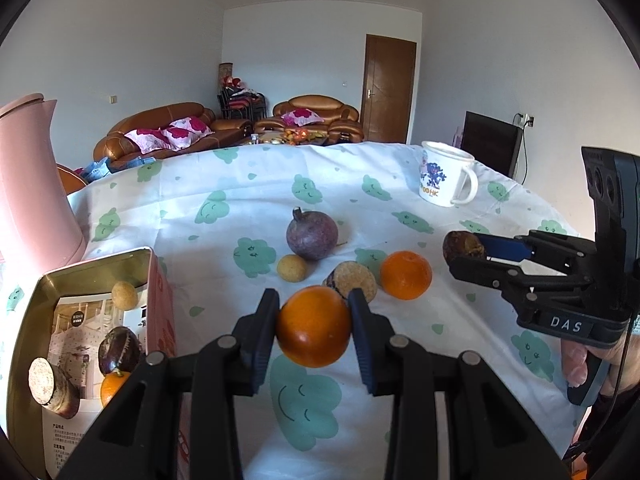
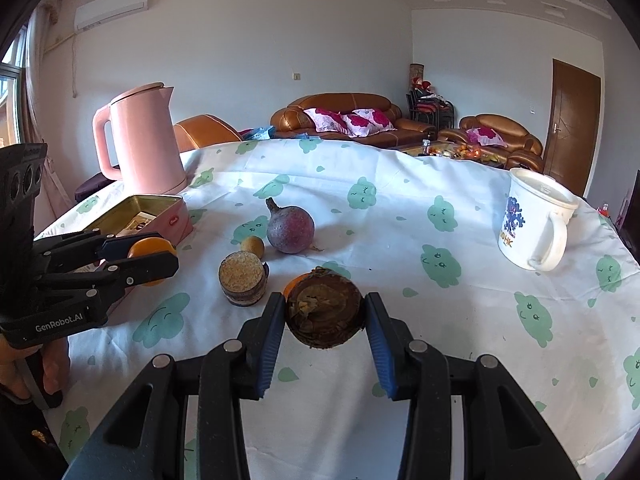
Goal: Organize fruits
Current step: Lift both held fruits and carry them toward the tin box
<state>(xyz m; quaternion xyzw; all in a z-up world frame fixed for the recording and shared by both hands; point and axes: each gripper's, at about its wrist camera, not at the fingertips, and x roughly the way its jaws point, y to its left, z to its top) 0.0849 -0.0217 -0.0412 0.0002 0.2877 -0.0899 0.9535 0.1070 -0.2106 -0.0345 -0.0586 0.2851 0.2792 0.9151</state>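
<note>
While the left gripper (image 1: 314, 330) holds an orange (image 1: 313, 326) clamped between its fingers (image 1: 262, 332) above the table (image 1: 460, 360), the right gripper (image 2: 325, 318) grips a brown, withered fruit (image 2: 325, 312) the same way. Beside the left gripper sits an open tin (image 1: 150, 280) holding several fruits. Farther out on the cloth lie a second orange (image 1: 406, 275), a cut-faced brown fruit (image 1: 354, 280), a small tan fruit (image 1: 292, 268) and a purple fruit (image 1: 312, 235). Beyond stand a white mug (image 1: 444, 179) and a pink kettle (image 2: 146, 140).
</note>
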